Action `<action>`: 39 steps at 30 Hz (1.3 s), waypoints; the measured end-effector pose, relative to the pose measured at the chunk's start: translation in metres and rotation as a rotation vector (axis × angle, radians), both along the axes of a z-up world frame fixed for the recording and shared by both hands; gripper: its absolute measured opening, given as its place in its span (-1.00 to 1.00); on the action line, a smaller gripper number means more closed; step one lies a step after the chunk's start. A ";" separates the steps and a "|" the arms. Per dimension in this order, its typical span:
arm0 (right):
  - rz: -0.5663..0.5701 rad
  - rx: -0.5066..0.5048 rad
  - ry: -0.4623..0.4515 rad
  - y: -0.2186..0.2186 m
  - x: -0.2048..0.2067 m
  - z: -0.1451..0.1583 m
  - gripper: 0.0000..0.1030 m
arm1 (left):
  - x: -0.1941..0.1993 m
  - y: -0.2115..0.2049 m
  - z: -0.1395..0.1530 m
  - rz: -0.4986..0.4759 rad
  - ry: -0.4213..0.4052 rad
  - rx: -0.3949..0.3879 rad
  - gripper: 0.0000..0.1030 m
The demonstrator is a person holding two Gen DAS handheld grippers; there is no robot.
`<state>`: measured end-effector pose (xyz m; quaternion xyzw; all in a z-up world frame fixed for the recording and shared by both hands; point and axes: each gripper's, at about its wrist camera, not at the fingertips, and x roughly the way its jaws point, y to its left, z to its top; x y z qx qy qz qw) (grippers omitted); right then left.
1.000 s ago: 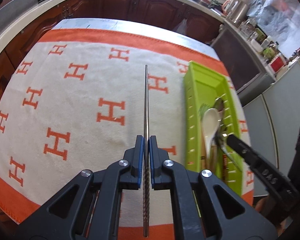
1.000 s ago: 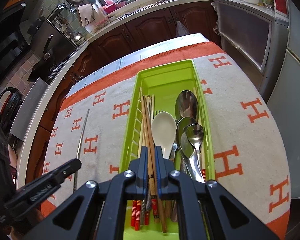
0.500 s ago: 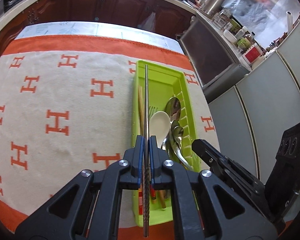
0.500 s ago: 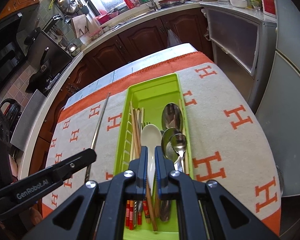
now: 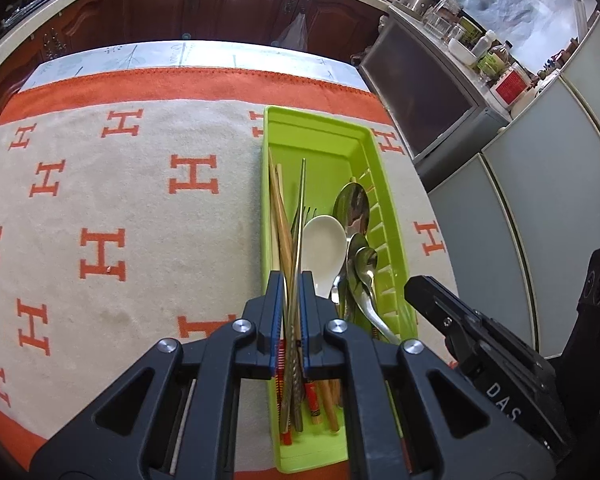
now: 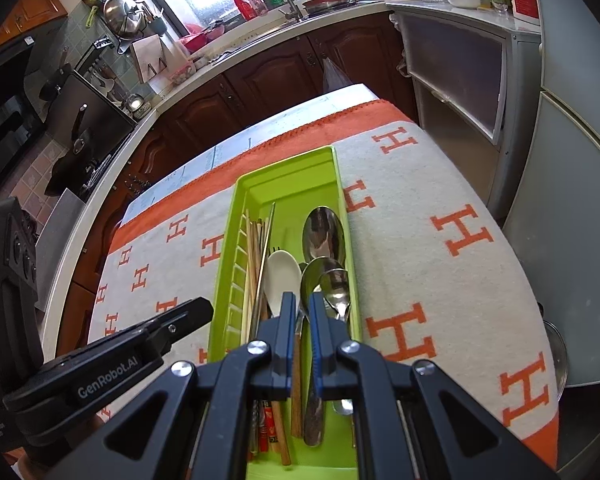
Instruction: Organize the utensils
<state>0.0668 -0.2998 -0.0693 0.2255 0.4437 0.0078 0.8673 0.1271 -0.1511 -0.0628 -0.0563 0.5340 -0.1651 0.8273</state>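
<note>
Left gripper (image 5: 291, 300) closed on metal chopstick (image 5: 299, 232), which points to 12 o'clock over the tray's left side. Right gripper (image 6: 303, 314) jaws nearly together with nothing clamped, hovering above the tray's near end; in the left wrist view it shows at 4 o'clock. Bench (image 5: 228, 54) carries a cream blanket (image 5: 148, 216) with orange H marks. Green tray (image 5: 384, 184) lies lengthwise on the blanket's right part. Inside: wooden chopsticks (image 5: 279, 216) along the left wall, white spoon (image 5: 325, 246) mid-tray, metal spoons (image 5: 354, 210) at right.
</note>
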 end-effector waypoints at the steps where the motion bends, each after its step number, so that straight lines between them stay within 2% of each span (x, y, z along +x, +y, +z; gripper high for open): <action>1: 0.005 -0.002 0.000 0.001 0.000 0.000 -0.87 | -0.002 0.002 0.001 -0.003 -0.001 0.003 -0.92; 6: 0.024 -0.009 0.005 0.008 0.001 0.000 -0.87 | -0.012 0.014 0.006 -0.022 -0.011 0.032 -0.88; 12: 0.053 -0.021 0.007 0.018 -0.001 0.001 -0.86 | -0.028 0.034 0.011 -0.019 -0.031 0.074 -0.45; 17: 0.079 -0.029 0.010 0.029 -0.003 0.002 -0.86 | -0.039 0.051 0.019 -0.002 -0.050 0.092 -0.30; 19: 0.088 -0.033 0.012 0.033 -0.005 0.002 -0.86 | -0.044 0.059 0.021 0.012 -0.053 0.094 -0.09; 29: 0.146 -0.049 0.047 0.059 -0.022 -0.003 -0.86 | -0.070 0.088 0.025 0.073 -0.096 0.172 0.15; 31: 0.156 -0.048 0.057 0.064 -0.026 -0.005 -0.86 | -0.075 0.093 0.026 0.084 -0.098 0.199 0.27; 33: 0.165 -0.048 0.064 0.069 -0.030 -0.005 -0.86 | -0.081 0.098 0.029 0.094 -0.109 0.213 0.30; 36: 0.177 -0.058 0.061 0.078 -0.037 0.001 -0.86 | -0.089 0.107 0.039 0.122 -0.146 0.236 0.53; 37: 0.180 -0.063 0.057 0.081 -0.039 0.005 -0.83 | -0.092 0.110 0.043 0.133 -0.158 0.244 0.59; 39: 0.190 -0.067 0.046 0.088 -0.043 0.012 -0.72 | -0.097 0.115 0.054 0.149 -0.185 0.263 0.60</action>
